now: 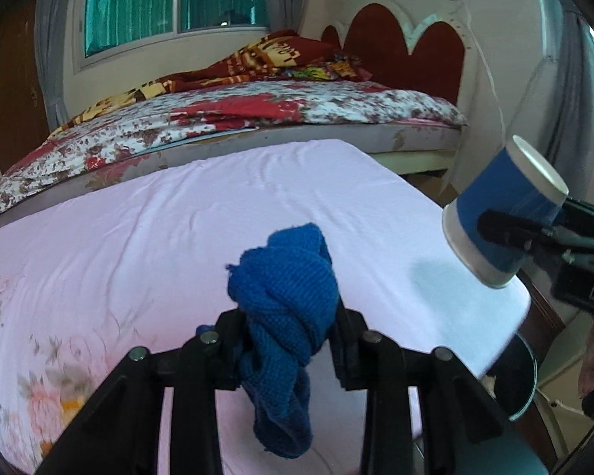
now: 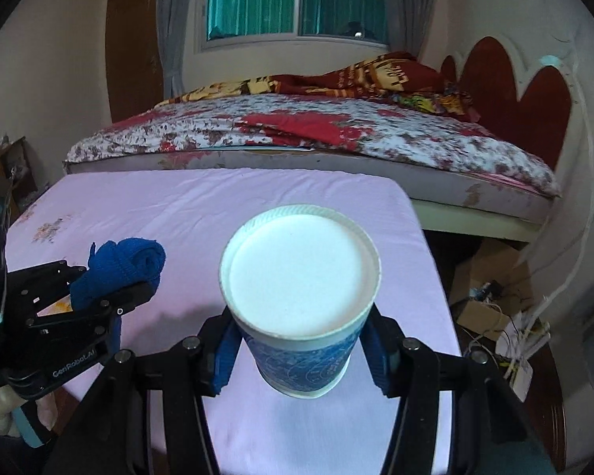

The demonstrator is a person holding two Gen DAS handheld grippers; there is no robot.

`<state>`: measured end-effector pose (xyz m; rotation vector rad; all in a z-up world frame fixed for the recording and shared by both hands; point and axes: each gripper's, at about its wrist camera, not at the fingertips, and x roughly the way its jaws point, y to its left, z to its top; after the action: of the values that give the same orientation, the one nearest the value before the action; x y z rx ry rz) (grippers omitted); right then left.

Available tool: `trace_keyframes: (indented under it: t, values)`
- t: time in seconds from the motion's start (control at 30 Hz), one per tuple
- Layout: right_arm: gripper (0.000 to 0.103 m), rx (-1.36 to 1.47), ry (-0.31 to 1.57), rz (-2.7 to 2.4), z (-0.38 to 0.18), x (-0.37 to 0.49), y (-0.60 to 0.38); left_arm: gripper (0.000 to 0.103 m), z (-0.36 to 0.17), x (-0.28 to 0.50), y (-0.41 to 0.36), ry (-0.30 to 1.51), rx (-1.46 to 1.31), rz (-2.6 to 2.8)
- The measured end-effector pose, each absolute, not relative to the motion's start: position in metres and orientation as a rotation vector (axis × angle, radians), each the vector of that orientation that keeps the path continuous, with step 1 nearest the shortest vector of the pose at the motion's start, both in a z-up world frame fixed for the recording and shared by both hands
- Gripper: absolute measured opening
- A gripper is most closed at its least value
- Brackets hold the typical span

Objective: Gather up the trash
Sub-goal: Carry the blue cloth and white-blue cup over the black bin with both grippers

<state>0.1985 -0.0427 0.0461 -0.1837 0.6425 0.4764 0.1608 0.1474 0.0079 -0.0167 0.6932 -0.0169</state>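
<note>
While the blue paper cup [image 2: 299, 304] sits pinched between the fingers of our right gripper [image 2: 297, 350], its white base faces straight into that gripper's camera, so the cup lies tipped forward along the fingers, clear of the surface below. The blue pads press on either side of its patterned wall, the jaws closed only as far as the cup's width allows. Seen from our left gripper's camera, the same cup [image 1: 503, 213] hangs off to the right and a little ahead, over the right edge of the pink sheet [image 1: 178, 217].

Our left gripper [image 1: 287, 340] is clamped on a blue knitted cloth [image 1: 287, 301]; a bunched part stands up just beyond the fingertips and a loose tail droops between them. From the right camera, that cloth [image 2: 118, 267] sits to the left.

Under both grippers spreads the pink sheet, and beyond it stands a bed [image 1: 257, 114] with a floral cover and a red headboard [image 1: 408, 51].
</note>
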Motion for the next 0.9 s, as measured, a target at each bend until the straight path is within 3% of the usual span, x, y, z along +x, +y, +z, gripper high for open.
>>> trace_keyframes:
  t: [0.43, 0.9]
  values:
    - [0.057, -0.147, 0.625, 0.377, 0.041, 0.118, -0.136, 0.034, 0.007, 0.114, 0.086, 0.696, -0.007, -0.11]
    - [0.057, -0.057, 0.675, 0.228, -0.001, 0.093, -0.248, 0.034, -0.009, 0.108, 0.006, 0.724, 0.069, -0.26]
